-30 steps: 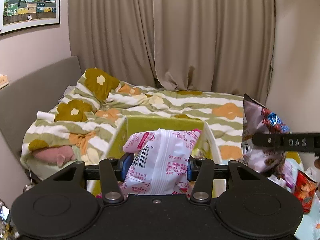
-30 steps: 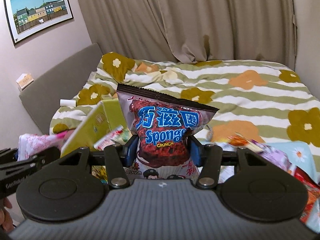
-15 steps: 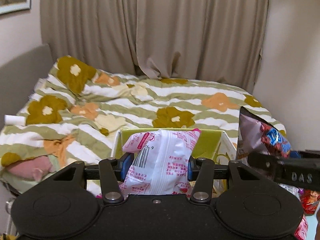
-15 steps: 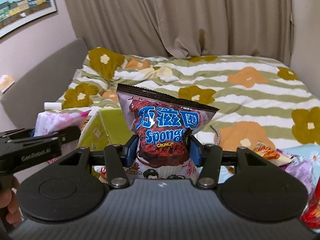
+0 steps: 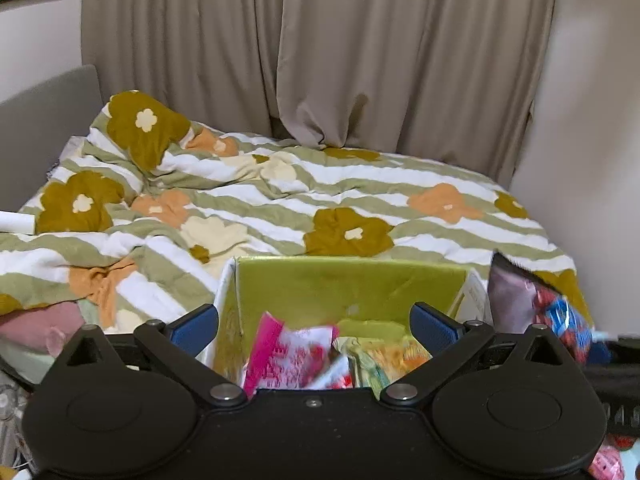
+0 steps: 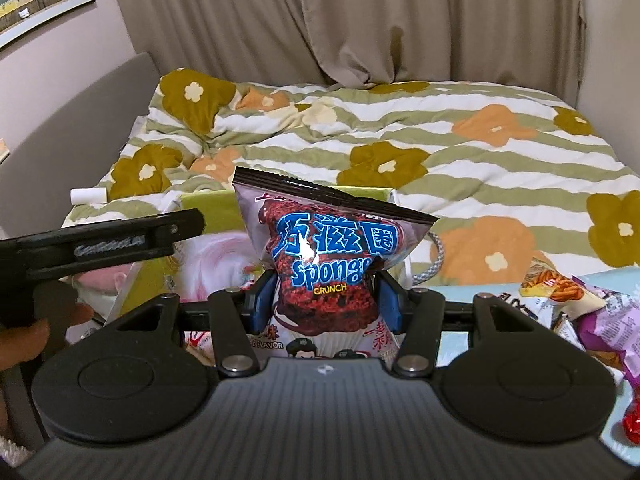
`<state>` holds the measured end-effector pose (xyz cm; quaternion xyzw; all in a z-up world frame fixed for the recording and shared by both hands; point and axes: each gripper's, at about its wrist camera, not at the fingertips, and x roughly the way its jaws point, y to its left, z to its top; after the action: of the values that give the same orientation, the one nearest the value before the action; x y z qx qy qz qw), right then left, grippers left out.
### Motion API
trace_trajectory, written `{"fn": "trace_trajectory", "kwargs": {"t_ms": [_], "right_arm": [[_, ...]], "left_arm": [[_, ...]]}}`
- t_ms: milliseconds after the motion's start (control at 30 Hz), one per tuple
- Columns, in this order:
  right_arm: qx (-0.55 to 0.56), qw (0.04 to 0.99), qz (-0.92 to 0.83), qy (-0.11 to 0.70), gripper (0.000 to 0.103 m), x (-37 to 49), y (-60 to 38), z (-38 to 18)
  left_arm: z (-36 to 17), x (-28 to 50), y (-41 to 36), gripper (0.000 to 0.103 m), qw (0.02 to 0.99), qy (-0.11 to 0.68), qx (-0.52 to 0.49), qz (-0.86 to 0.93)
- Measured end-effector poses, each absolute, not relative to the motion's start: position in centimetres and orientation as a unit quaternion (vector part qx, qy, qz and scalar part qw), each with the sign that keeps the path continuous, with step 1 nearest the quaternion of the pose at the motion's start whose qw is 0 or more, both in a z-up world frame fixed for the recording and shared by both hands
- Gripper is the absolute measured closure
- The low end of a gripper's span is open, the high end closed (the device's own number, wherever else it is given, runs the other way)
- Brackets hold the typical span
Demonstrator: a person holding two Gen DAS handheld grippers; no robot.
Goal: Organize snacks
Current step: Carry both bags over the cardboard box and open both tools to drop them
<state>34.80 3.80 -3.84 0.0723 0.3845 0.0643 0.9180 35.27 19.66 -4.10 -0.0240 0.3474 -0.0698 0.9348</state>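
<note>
My left tongs are spread wide with nothing in them, hanging right over the yellow-green cardboard box. The pink-and-white printed snack packet looks blurred and sits down inside that box, next to a yellowish wrapper. Just right of the box, my right tongs are clamped on the mauve Sponge Crunch snack bag, holding it upright. Further right of the box, a few loose snack packs lie scattered. Behind the box there's the striped floral duvet on the bed.
</note>
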Motion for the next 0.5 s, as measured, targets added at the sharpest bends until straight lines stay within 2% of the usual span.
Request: {"fn": "trace_trajectory", "kwargs": {"t_ms": [500], "right_arm": [[0.071,0.907,0.123,0.396,0.033,39.1,3.5,-4.1]], "left_arm": [[-3.7,32.7,19.2,0.0,0.937,0.348,-0.009,-0.01]]}}
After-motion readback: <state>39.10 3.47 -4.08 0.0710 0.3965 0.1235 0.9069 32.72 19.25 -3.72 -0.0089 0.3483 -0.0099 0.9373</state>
